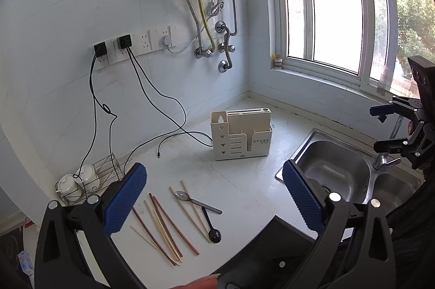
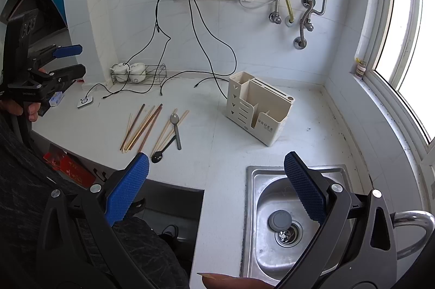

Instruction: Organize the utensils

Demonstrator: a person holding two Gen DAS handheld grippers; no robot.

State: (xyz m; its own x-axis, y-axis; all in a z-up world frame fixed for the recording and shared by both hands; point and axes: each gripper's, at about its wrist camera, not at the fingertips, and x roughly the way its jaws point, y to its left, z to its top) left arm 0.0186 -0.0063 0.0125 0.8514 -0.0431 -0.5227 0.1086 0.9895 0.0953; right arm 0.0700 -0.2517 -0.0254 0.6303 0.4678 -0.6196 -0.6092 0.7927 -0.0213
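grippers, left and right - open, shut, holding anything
left gripper: open, holding nothing.
right gripper: open, holding nothing.

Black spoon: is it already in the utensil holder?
No. The black spoon lies flat on the countertop among the chopsticks, apart from the beige utensil holder.

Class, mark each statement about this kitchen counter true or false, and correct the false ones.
1. Both grippers are open and hold nothing. True: the left gripper and the right gripper grip nothing.
2. The chopsticks already stand in the holder. False: they lie loose on the counter.
3. Two spoons lie among the chopsticks. True: a grey spoon and a black spoon.
4. The sink is full of dishes. False: only a drain and stopper show.
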